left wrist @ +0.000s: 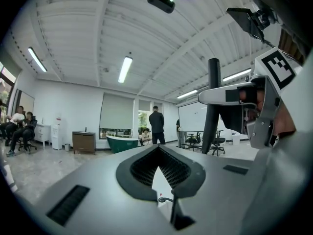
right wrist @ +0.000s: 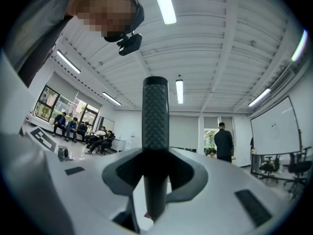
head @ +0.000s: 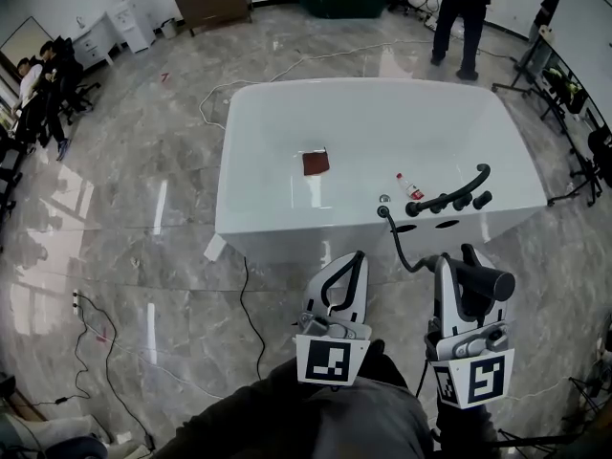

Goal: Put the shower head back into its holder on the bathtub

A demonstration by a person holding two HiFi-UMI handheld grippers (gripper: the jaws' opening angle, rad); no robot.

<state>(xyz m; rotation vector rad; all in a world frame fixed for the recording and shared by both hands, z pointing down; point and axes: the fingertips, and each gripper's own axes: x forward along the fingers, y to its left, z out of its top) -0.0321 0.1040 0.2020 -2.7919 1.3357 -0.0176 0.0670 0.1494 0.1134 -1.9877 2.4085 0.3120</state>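
Seen from your head, your right tool [head: 457, 256] grips the black shower head [head: 488, 282] just before the white bathtub [head: 287, 228], which holds a brown square [head: 316, 162] and a bottle [head: 409, 186]. In its own view, your left tool [left wrist: 157, 164] has its jaws closed on nothing. The right tool's view shows the textured handle [right wrist: 155, 116] upright between its jaws.

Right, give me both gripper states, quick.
Left gripper: shut, nothing between its jaws.
Right gripper: shut on the shower head, gripped by its handle.
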